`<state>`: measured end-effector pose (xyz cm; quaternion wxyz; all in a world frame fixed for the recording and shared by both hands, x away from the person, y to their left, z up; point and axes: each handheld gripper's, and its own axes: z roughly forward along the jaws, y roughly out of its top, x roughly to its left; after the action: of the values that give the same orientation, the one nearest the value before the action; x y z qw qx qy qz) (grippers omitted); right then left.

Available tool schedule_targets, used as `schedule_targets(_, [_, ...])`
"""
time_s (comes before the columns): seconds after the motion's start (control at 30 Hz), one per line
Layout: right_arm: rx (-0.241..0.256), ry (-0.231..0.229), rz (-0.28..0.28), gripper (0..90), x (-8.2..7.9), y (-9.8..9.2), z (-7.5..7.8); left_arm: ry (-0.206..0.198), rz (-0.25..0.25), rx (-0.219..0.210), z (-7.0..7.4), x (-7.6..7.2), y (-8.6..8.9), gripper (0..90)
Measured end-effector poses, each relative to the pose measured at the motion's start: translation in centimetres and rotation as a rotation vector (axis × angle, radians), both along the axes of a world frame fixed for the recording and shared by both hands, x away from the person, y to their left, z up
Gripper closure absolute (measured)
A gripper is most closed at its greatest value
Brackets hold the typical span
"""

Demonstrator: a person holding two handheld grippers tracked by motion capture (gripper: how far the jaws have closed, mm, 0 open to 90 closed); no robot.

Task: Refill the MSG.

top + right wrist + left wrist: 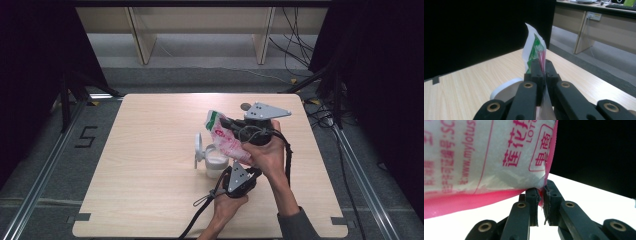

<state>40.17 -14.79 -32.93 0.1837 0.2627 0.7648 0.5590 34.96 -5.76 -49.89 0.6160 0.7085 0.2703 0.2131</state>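
One pink-and-white bag [226, 137] hangs above one white jar [216, 164] at the table's [150, 190] centre; two grippers pinch it, left gripper [541, 192] near, right gripper [543, 67] far.

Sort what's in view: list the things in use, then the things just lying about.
In use:
pink-printed bag, pinched by both grippers
left gripper
right gripper
white jar with its lid open, under the bag

Lying about:
small dark round object on the table
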Motion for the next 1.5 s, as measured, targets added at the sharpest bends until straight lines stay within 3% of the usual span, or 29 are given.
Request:
schedule_targets(0.5, [0.042, -0.009, 0.015, 89.8, -0.5, -1.6, 0.3, -0.005, 0.018, 0.039, -0.5, -0.1, 1.2, 82.7])
schedule_targets(0.53, [0.032, -0.048, 0.012, 89.8, -0.3, -1.8, 0.3, -0.005, 0.017, 0.039, -0.6, -0.1, 1.2, 82.8])
schedule_targets(0.63, [0.039, 0.001, 0.003, 89.8, -0.6, -2.1, 0.4, -0.008, 0.01, 0.044, -0.6, -0.1, 1.2, 82.8])
schedule_targets(0.77, [0.038, -0.027, 0.005, 89.8, -0.7, -2.6, 0.4, -0.013, 0.016, 0.052, -0.7, -0.3, 1.4, 82.8])
schedule_targets(0.83, [0.05, -0.005, -0.002, 89.9, -1.0, -2.7, 0.5, -0.013, 0.017, 0.053, -0.7, -0.3, 1.5, 82.8])
schedule_targets(0.87, [0.038, -0.022, 0.0, 89.8, -0.9, -2.9, 0.5, -0.012, 0.023, 0.056, -0.7, -0.3, 1.5, 82.8])
schedule_targets(0.97, [0.052, -0.008, 0.007, 89.9, -1.0, -3.0, 0.5, -0.007, 0.029, 0.073, -0.7, -0.4, 1.8, 82.8])
schedule_targets(1.2, [0.049, -0.033, 0.012, 89.9, -1.5, -3.9, 0.6, -0.002, 0.032, 0.079, -0.9, -0.6, 2.4, 82.7])
schedule_targets(1.23, [0.056, -0.016, 0.008, 89.9, -1.6, -4.0, 0.6, -0.002, 0.033, 0.081, -0.9, -0.6, 2.4, 82.6])
schedule_targets(1.27, [0.047, -0.046, 0.002, 89.9, -1.5, -4.3, 0.6, -0.002, 0.039, 0.08, -1.0, -0.7, 2.5, 82.6])
schedule_targets(1.37, [0.049, -0.036, -0.007, 90.0, -1.6, -4.6, 0.6, 0.0, 0.038, 0.089, -1.0, -0.7, 2.7, 82.6])
schedule_targets(1.4, [0.04, -0.06, -0.005, 90.0, -1.4, -4.7, 0.6, -0.001, 0.038, 0.088, -1.1, -0.7, 2.7, 82.6])
schedule_targets(1.43, [0.047, -0.037, -0.003, 90.0, -1.5, -4.7, 0.5, -0.001, 0.04, 0.092, -1.2, -0.7, 2.8, 82.6])
schedule_targets(1.5, [0.044, -0.038, 0.004, 90.0, -1.4, -4.6, 0.4, 0.0, 0.046, 0.094, -1.3, -0.8, 2.9, 82.6])
